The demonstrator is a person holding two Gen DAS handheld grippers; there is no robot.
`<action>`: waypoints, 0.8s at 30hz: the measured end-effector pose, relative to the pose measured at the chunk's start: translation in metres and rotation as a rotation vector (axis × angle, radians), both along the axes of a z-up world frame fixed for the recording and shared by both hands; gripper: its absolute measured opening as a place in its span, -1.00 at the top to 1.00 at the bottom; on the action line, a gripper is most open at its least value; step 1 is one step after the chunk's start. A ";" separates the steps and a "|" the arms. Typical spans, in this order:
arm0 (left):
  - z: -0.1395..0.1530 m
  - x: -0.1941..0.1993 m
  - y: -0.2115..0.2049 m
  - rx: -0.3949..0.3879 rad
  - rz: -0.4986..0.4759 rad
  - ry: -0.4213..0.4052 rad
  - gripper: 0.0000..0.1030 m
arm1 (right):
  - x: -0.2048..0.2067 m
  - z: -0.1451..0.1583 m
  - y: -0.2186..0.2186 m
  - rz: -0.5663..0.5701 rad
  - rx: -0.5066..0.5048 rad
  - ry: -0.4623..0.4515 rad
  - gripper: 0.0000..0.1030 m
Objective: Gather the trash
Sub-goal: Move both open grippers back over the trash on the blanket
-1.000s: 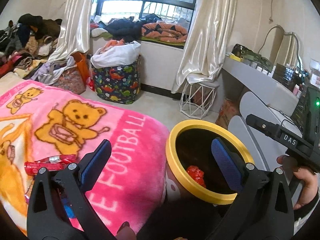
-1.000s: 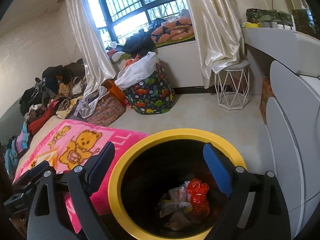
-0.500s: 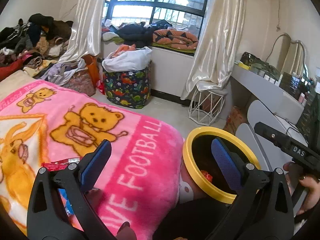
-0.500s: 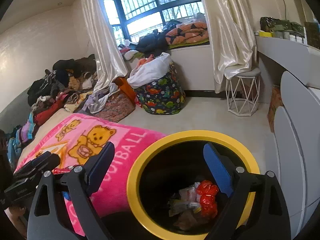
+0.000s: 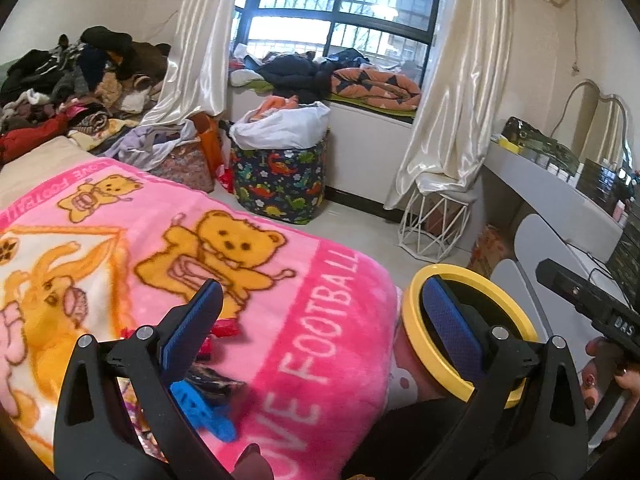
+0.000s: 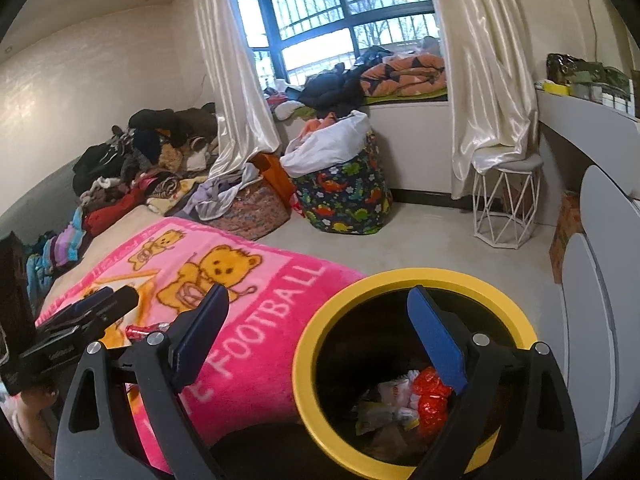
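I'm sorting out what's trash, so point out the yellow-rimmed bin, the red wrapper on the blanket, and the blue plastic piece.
yellow-rimmed bin [image 6: 320,332], right wrist view, rim's left side.
red wrapper [image 6: 138,331], right wrist view, its middle.
blue plastic piece [image 5: 200,408], left wrist view, its middle.

Wrappers [image 5: 208,380] half-hidden behind tongs [image 5: 320,320]

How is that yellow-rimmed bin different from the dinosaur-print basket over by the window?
The yellow-rimmed bin stands right beside the pink blanket; the dinosaur-print basket stands farther off, below the window. The bin has a hard yellow ring and a dark inside; the basket is soft printed fabric. The bin holds wrappers low at its bottom; the basket is heaped over its top with white cloth. Both are round, open-topped and stand on the floor.
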State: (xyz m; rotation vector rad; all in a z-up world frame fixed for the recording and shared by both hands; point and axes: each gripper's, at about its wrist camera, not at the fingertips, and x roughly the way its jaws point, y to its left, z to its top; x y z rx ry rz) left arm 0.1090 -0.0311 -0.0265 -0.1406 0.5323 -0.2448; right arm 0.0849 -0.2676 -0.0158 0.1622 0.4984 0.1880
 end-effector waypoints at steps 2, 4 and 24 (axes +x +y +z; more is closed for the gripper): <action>0.000 0.001 0.007 -0.001 0.015 0.001 -0.79 | 0.000 0.001 0.006 0.013 -0.005 -0.002 -0.72; -0.002 0.002 0.013 -0.005 0.028 0.004 -0.79 | 0.000 0.002 0.014 0.030 -0.008 -0.003 -0.72; -0.017 0.007 0.110 -0.064 0.227 0.042 -0.79 | 0.001 -0.021 0.117 0.261 -0.058 0.087 -0.72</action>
